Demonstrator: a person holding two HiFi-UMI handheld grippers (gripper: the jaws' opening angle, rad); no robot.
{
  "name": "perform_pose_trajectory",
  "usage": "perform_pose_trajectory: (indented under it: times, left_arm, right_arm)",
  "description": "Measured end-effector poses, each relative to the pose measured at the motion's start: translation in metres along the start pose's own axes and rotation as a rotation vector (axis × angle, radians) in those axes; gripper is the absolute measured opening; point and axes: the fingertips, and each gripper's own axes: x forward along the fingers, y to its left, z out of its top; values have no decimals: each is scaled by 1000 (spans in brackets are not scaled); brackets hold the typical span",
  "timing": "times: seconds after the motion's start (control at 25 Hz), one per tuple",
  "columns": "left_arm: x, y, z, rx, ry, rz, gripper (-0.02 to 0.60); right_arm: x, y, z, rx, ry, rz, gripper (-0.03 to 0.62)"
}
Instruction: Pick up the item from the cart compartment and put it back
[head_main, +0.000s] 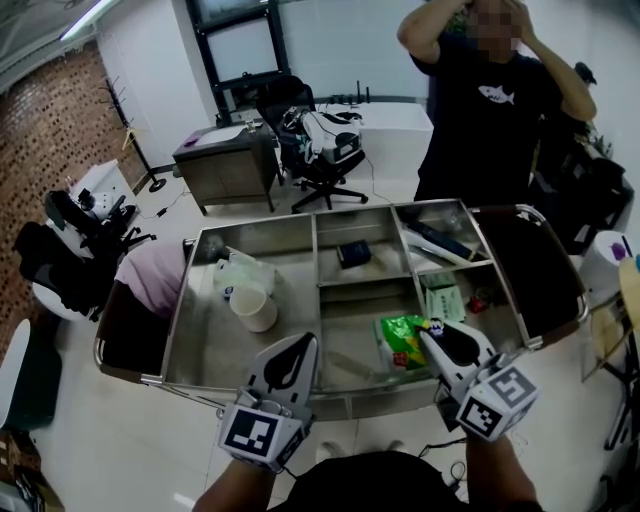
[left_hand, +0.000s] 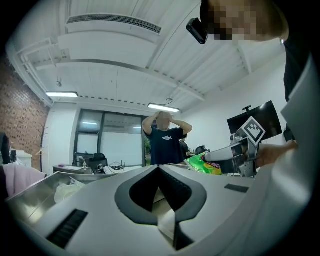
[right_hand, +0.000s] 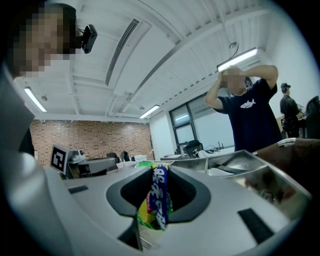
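Item under task: a green snack bag (head_main: 400, 341), printed in yellow and red. It sits at the right side of the centre front compartment of the steel cart (head_main: 180, 310). It is pinched at its right-hand edge by the right gripper (head_main: 432, 330).

The right gripper view confirms the grip. The bag (right_hand: 159, 200) stands edge-on between the two jaws as a narrow upright strip. The jaws are closed onto the film at the tips (right_hand: 159, 170), and the loose body hangs below them towards the camera.

From the head view the bag spreads leftward from the tips, its broad face up. In the left gripper view it (left_hand: 204, 165) shows at about rim height, so it is judged lifted. No view shows whether its lower edge rests on the compartment floor.

Left gripper (head_main: 300, 345): jaws pressed together at the tips (left_hand: 159, 167), nothing between them. It is held over the cart's near rim, apart from the bag and to its left.

Governing relation: the bag is at the right gripper's tips with its own compartment directly beneath. Putting it back is therefore judged to need a straight lowering and a release by the right hand. The left is not needed.

Surroundings: a white cup (head_main: 254, 308) in the left compartment, a small dark box (head_main: 353, 254) in the centre rear one, and a person (head_main: 490, 110) standing behind the cart.
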Motion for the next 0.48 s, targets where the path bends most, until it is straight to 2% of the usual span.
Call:
perform_pose_trajectory:
  times: [0.48]
  left_arm:
    - [1,4,-1,8,-7,16,0]
  right_arm:
    - [9,-2,20,-24,-26,8,112]
